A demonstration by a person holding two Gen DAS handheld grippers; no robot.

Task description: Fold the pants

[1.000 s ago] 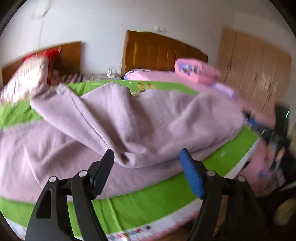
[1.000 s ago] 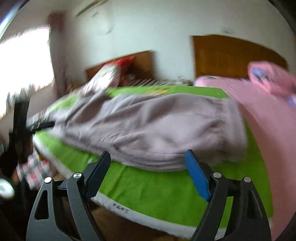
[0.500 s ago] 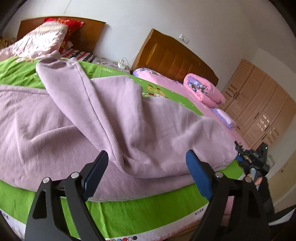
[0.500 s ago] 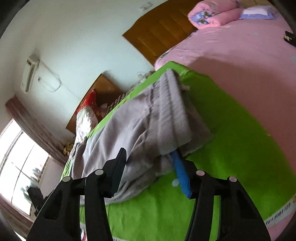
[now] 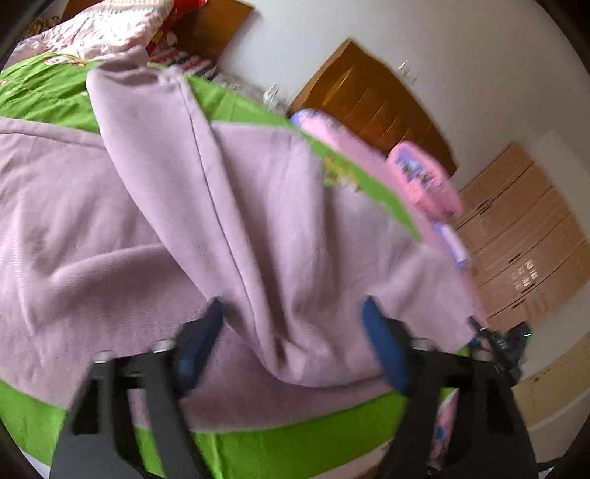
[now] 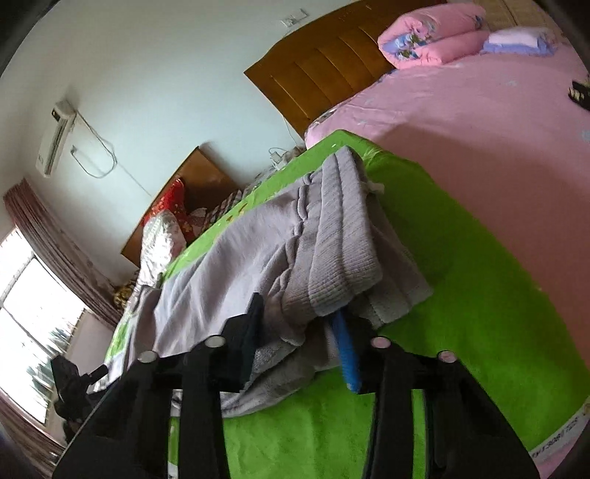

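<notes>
Lilac pants (image 5: 228,228) lie spread over a green bedcover (image 5: 280,442), with one leg folded across the other. My left gripper (image 5: 293,342) is open, its fingers on either side of a raised fold at the pants' near edge. In the right wrist view the pants' ribbed waistband (image 6: 343,243) lies near the corner of the green cover (image 6: 461,294). My right gripper (image 6: 300,335) is open, its jaws straddling the waistband corner and closing in on it.
A second bed with a pink sheet (image 6: 479,110) and rolled pink quilts (image 6: 431,33) stands to the right. Wooden headboards (image 6: 324,73) and pillows (image 5: 110,25) are at the far end. A wardrobe (image 5: 523,239) is at right. A window (image 6: 25,331) is at left.
Both grippers have moved in close to the pants. The left now straddles a fold at the near edge. The right jaws have narrowed around the waistband corner.
</notes>
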